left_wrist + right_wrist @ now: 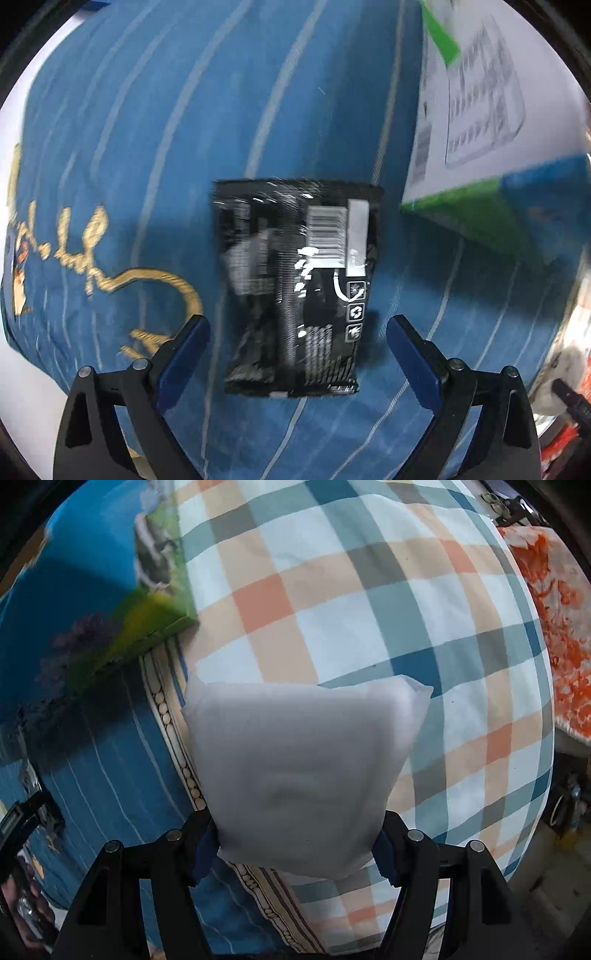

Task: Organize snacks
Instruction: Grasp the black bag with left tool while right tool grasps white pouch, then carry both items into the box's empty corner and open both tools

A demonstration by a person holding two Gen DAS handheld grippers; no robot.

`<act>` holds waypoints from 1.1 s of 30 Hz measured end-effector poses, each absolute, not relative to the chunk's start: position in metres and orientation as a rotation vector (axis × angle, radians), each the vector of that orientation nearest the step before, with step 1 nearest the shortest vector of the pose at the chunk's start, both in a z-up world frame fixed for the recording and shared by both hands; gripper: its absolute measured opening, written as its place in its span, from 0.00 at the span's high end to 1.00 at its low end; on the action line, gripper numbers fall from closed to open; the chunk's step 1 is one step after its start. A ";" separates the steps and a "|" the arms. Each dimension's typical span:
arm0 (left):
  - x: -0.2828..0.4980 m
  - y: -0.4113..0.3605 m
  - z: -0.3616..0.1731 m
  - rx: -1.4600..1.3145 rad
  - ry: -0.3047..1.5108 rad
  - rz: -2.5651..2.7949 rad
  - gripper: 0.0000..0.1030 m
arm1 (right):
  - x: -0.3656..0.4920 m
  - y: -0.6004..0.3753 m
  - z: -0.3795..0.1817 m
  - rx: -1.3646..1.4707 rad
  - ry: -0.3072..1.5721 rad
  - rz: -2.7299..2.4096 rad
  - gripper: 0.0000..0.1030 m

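A black snack packet [295,288] with a barcode lies flat on the blue striped cloth [184,129]. My left gripper [298,332] hovers over its near half, open, with one blue pad on each side and not touching it. In the right wrist view my right gripper [297,843] is shut on the lower end of a plain white snack pouch [299,760], which hangs above the checked cloth [369,590].
A green, blue and white carton [476,147] stands at the right of the black packet, and shows as the carton [96,602] at the upper left for the right wrist. An orange-patterned cloth [554,635] lies at the far right. The other gripper [22,823] shows at the left edge.
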State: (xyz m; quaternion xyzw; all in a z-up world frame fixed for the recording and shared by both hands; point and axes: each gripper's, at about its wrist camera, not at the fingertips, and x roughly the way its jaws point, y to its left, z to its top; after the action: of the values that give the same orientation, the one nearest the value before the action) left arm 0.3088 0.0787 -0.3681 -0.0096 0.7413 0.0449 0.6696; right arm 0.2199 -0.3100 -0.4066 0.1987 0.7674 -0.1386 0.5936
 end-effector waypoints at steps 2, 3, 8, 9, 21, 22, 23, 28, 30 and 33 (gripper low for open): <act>0.310 0.075 -0.371 -0.034 1.647 0.071 0.07 | 0.220 -0.305 -0.406 0.453 1.788 -0.320 0.31; 0.310 0.072 -0.372 -0.025 1.635 0.061 0.11 | 0.220 -0.303 -0.407 0.452 1.790 -0.319 0.31; 0.311 0.065 -0.373 -0.020 1.627 0.035 0.33 | 0.221 -0.293 -0.408 0.446 1.797 -0.320 0.31; 0.311 0.065 -0.372 -0.008 1.623 0.036 0.39 | 0.220 -0.292 -0.408 0.449 1.799 -0.317 0.31; 0.249 0.043 -0.349 0.087 1.593 -0.036 0.46 | 0.209 -0.259 -0.402 0.399 1.825 -0.220 0.31; 0.240 0.036 -0.347 0.093 1.592 -0.053 0.46 | 0.206 -0.255 -0.401 0.396 1.828 -0.210 0.31; 0.231 0.029 -0.344 0.093 1.591 -0.075 0.46 | 0.202 -0.250 -0.400 0.393 1.830 -0.196 0.31; 0.190 -0.021 -0.333 0.139 1.578 -0.162 0.46 | 0.188 -0.221 -0.393 0.347 1.838 -0.129 0.31; 0.182 -0.036 -0.335 0.170 1.580 -0.179 0.46 | 0.184 -0.211 -0.391 0.321 1.841 -0.106 0.31; 0.175 -0.048 -0.344 0.182 1.601 -0.192 0.46 | 0.177 -0.197 -0.389 0.277 1.848 -0.077 0.31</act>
State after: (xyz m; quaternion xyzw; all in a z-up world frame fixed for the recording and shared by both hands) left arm 0.1754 -0.0484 -0.3436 0.0812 0.7157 -0.0859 0.6884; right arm 0.1769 -0.1973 -0.3894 0.1191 0.7951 -0.0333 0.5938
